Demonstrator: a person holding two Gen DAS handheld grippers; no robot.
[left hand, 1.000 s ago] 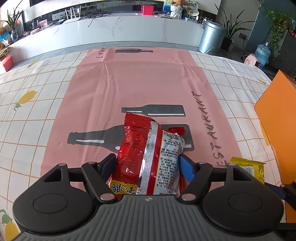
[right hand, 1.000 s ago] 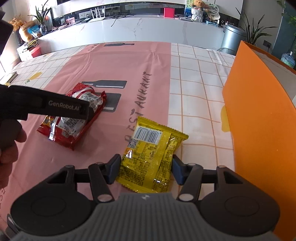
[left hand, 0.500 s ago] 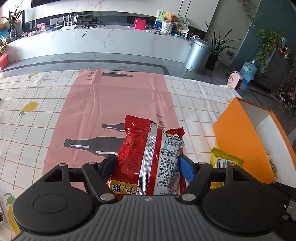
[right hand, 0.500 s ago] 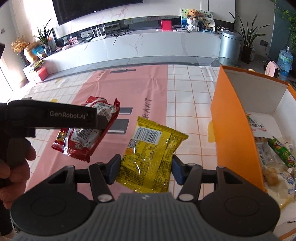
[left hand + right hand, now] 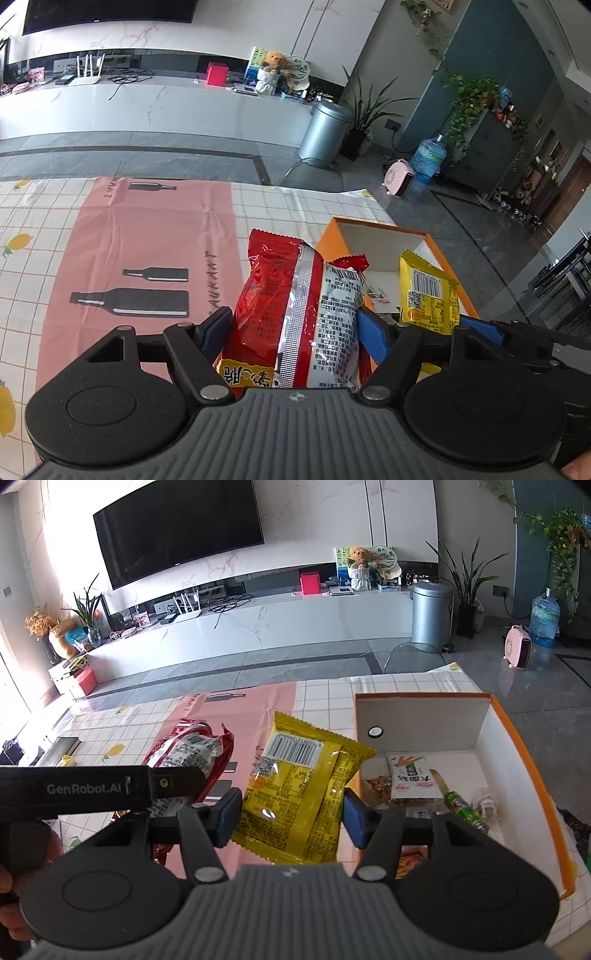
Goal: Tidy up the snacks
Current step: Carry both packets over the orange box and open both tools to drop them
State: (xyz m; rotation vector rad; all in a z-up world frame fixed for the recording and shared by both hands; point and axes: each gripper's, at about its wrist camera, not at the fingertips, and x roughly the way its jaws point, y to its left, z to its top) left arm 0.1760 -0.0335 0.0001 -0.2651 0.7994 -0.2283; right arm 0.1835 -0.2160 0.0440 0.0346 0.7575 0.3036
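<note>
1. Carrying two snacks at once, I have the left tongs (image 5: 291, 328) spread wide and clamped across the red packet (image 5: 295, 314), which hangs clear above the surface (image 5: 44, 236), just beside the orange box (image 5: 532, 760).
2. My right tongs (image 5: 291, 814) stand about half open, pads pressed on both side edges of the yellow packet (image 5: 295, 786), held in the air at the box's near wall.
3. Both packets look light, soft and crinkly; the glossy film could slip, and too hard a squeeze may crush what is inside.
4. I judge the best hold is across the middle, on the side seams, as now.
5. Inside the box, other snacks (image 5: 410, 779) lie along the near side; the far floor is bare.
</note>
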